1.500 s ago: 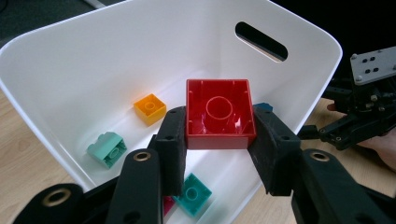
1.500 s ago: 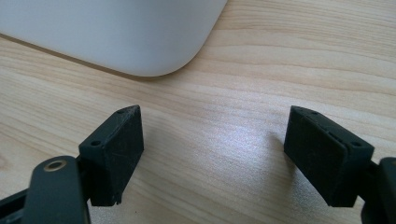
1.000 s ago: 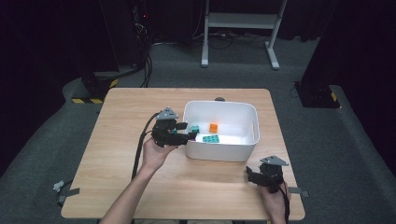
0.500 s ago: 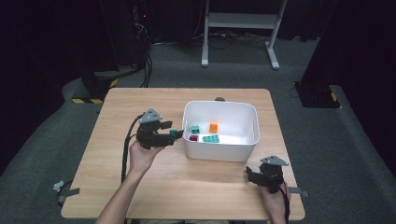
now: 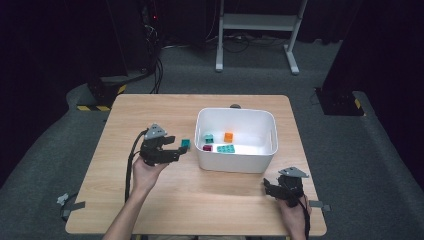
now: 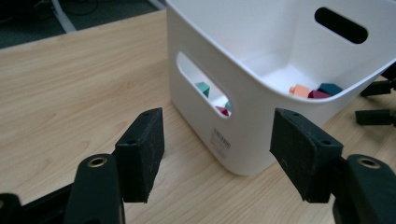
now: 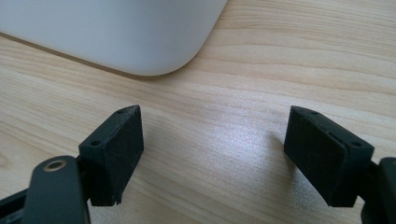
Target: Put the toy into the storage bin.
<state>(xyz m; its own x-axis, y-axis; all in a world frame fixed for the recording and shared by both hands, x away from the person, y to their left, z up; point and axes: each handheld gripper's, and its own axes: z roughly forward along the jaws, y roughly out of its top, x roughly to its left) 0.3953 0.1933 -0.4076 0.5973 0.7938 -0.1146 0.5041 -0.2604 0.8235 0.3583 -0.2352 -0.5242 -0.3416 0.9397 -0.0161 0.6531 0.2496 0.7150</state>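
A white bin (image 5: 270,131) stands right of the table's middle and holds a teal block (image 5: 208,137), an orange block (image 5: 228,136), a magenta block (image 5: 207,148) and a flat teal piece (image 5: 226,148). My left gripper (image 5: 179,149) hovers left of the bin and points at it. Its jaws have just been opening and stand open, with nothing between the pads (image 6: 140,154). A small teal block (image 5: 185,143) shows just off its far jaw tip; whether it lies on the table I cannot tell. My right gripper (image 5: 268,189) rests near the front right edge, open over bare wood (image 7: 215,112).
The bin's near wall (image 6: 243,135) has a handle slot through which blocks show. The bin's rounded corner (image 7: 140,42) lies just beyond the right gripper. A dark floor with cables and a white stand (image 5: 255,30) lies behind the wooden table (image 5: 150,110).
The left gripper has drawn back leftward from the bin's rim and sunk a little, with its jaws wider apart. The right gripper has stayed put.
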